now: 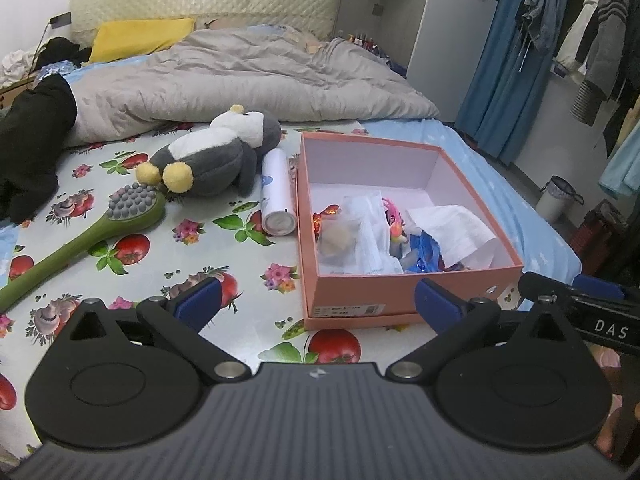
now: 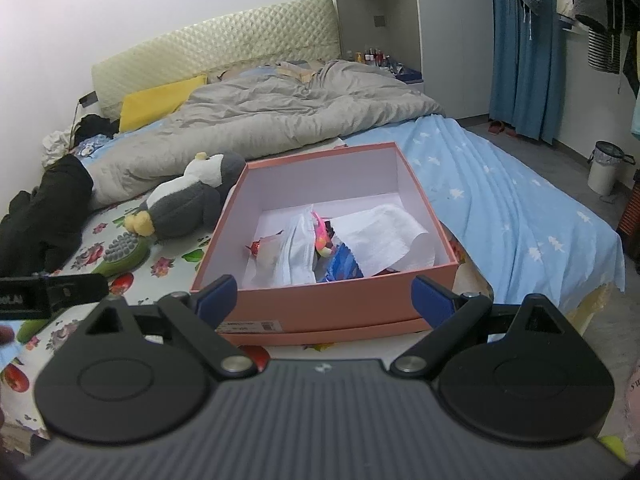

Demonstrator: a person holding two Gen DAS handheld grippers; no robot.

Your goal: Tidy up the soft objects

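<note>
A grey and white plush penguin (image 1: 216,160) (image 2: 184,204) lies on the flowered sheet, left of an open pink box (image 1: 360,140) (image 2: 320,152). The box holds a white cloth (image 1: 452,224) (image 2: 384,236), a face mask (image 2: 300,248), a small pink toy (image 1: 394,220) (image 2: 324,236) and wrappers. My left gripper (image 1: 318,300) is open just before the box's near left corner, nothing between its pads. My right gripper (image 2: 326,296) is open in front of the box's near wall, also with nothing in it. Each gripper shows at the edge of the other's view.
A green knobbed brush (image 1: 100,228) (image 2: 124,256) and a white roll (image 1: 276,192) lie by the penguin. A grey duvet (image 1: 240,76), a black garment (image 1: 32,140) and a yellow pillow (image 1: 140,36) lie further back. A waste bin (image 2: 606,168) stands on the floor beyond the bed's right edge.
</note>
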